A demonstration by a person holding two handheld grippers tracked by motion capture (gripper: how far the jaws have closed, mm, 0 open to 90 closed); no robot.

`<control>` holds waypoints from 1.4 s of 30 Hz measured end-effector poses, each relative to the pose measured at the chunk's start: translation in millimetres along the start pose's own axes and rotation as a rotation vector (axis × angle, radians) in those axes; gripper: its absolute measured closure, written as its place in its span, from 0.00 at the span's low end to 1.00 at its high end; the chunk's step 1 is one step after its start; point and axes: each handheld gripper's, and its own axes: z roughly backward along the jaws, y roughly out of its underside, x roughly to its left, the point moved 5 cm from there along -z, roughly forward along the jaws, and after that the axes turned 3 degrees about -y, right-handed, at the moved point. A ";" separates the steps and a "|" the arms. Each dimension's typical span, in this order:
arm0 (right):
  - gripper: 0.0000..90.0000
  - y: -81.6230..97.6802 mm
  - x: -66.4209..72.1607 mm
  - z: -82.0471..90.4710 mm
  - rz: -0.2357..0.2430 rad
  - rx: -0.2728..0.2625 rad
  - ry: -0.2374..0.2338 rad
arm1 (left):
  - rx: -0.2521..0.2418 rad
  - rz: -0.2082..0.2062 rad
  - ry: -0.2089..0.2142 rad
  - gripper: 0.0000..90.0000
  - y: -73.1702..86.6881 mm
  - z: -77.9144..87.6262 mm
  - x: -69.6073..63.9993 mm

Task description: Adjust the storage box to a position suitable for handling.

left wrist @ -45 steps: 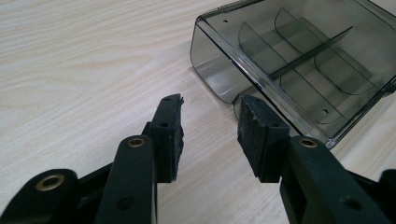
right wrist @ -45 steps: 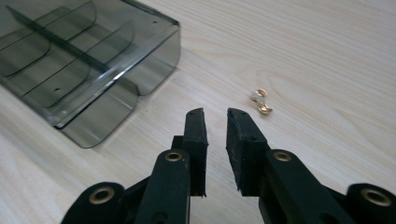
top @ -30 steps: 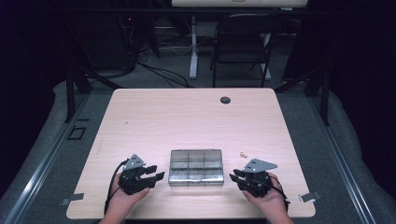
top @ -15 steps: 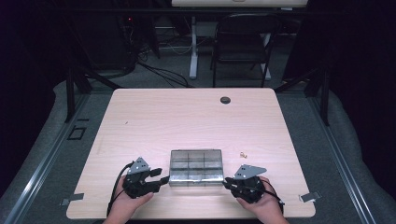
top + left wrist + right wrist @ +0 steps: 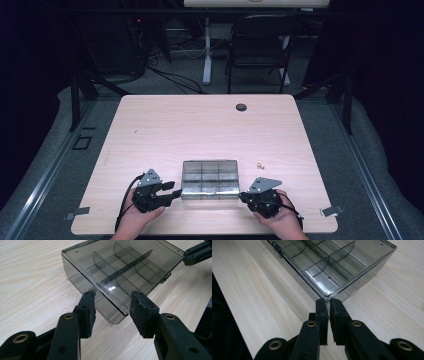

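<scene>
Two grippers flank a clear compartment box [image 5: 210, 179] near the front edge of our table [image 5: 200, 125], whose far half lies bare. Our left gripper [image 5: 111, 306] has been closing a little, jaws apart astride the box's corner. Our right gripper [image 5: 328, 305] has been closing to a thin gap, tips at the opposite corner, gripping nothing. The lidded box's six compartments look empty.

Compartment box [image 5: 120, 272]: smoke-grey, see-through plastic. Tabletop [image 5: 200, 130]: pale wood grain. Both grippers: black jaws, brass-coloured rivets.
</scene>
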 end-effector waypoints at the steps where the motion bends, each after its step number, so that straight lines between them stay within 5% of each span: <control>1: 0.95 0.0 0.1 0.0 0.002 0.002 0.001 | 0.001 -0.001 0.000 0.61 0.1 -0.1 -0.1; 22: 0.97 -1.8 -0.1 0.8 -0.020 -0.034 -0.009 | -0.013 -0.013 -0.004 0.61 -0.7 1.3 -4.5; 29: 0.97 -3.5 -0.4 4.0 -0.021 -0.045 -0.009 | -0.016 -0.033 0.016 0.58 -1.2 3.0 -9.6; 42: 0.97 -9.0 -2.0 7.2 -0.035 -0.091 -0.012 | 0.005 -0.079 -0.008 0.61 2.7 1.3 -15.3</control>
